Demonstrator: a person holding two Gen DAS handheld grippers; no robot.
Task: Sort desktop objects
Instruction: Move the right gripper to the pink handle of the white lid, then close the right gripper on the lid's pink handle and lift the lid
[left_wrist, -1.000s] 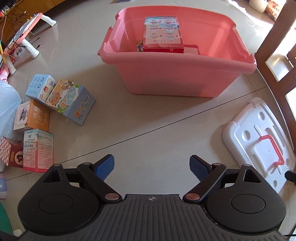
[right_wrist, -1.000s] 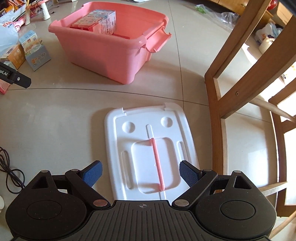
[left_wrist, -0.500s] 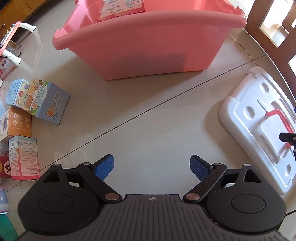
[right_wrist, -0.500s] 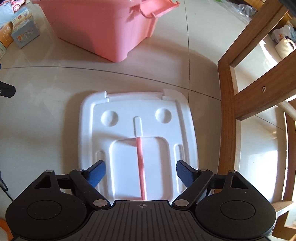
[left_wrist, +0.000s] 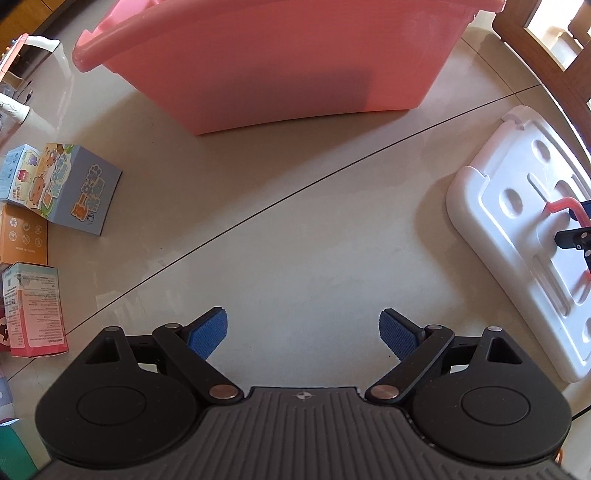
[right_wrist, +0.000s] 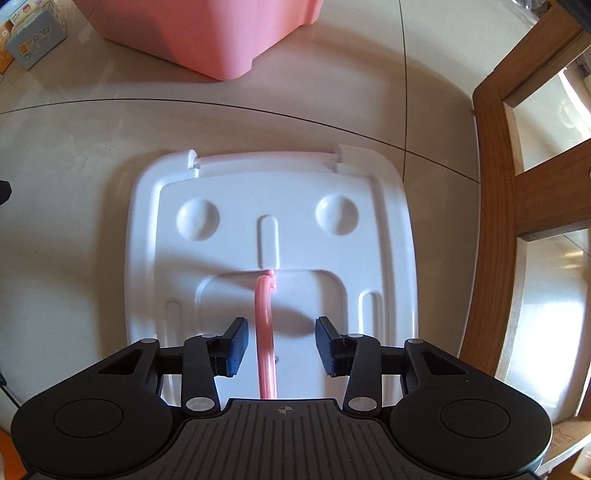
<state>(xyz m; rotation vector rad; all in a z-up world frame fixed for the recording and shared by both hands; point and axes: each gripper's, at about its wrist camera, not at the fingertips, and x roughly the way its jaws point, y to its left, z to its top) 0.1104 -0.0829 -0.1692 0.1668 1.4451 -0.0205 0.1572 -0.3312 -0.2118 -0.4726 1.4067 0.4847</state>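
Note:
A white bin lid (right_wrist: 273, 229) with a pink handle (right_wrist: 265, 332) lies flat on the tiled floor. My right gripper (right_wrist: 280, 345) is open, low over the lid, its pads either side of the handle without touching it. The pink storage bin (left_wrist: 280, 62) stands on the floor ahead; its inside is hidden. My left gripper (left_wrist: 303, 334) is open and empty above bare floor. The lid (left_wrist: 524, 229) shows at the right of the left wrist view. Several small cartons (left_wrist: 70, 184) lie on the floor at the left.
A wooden chair frame (right_wrist: 517, 177) stands close to the right of the lid. The pink bin (right_wrist: 207, 33) is beyond the lid's far edge. A pink and white toy (left_wrist: 18, 74) is at the far left.
Both grippers have dropped lower and moved forward. The right gripper has come down over the lid so the pink handle now sits between its narrowing pads. The left stays wide open.

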